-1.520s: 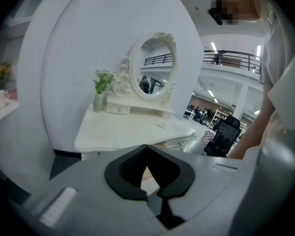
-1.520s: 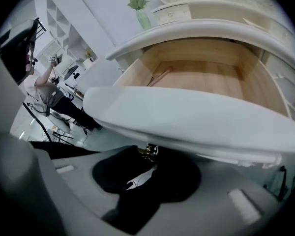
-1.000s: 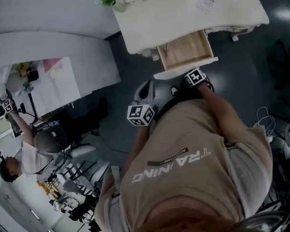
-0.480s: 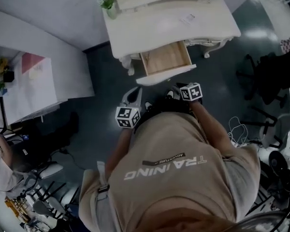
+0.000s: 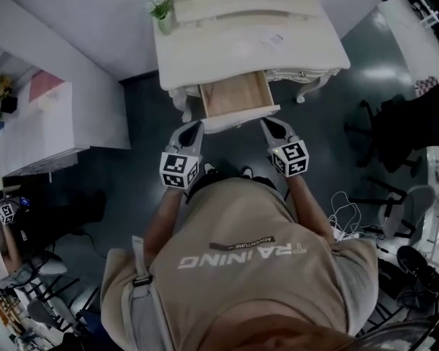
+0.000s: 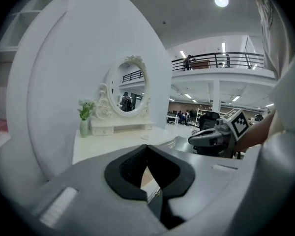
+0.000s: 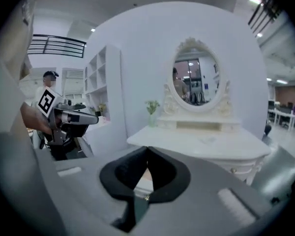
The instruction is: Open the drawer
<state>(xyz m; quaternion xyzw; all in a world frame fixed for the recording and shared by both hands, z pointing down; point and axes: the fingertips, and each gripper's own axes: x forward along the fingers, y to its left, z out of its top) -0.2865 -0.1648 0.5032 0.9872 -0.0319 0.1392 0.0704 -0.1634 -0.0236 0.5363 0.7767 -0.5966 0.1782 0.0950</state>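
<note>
Wooden drawer (image 5: 236, 97) shows pulled out only from head view.

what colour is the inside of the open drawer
Light tan wood; the drawer shows best in the head view.

Tan short-sleeved T-shirt (image 5: 241, 284) printed TRAINING, grey left tool (image 5: 195, 128) and right tool (image 5: 268, 123), black-and-white marker cubes (image 5: 179, 170).
</note>
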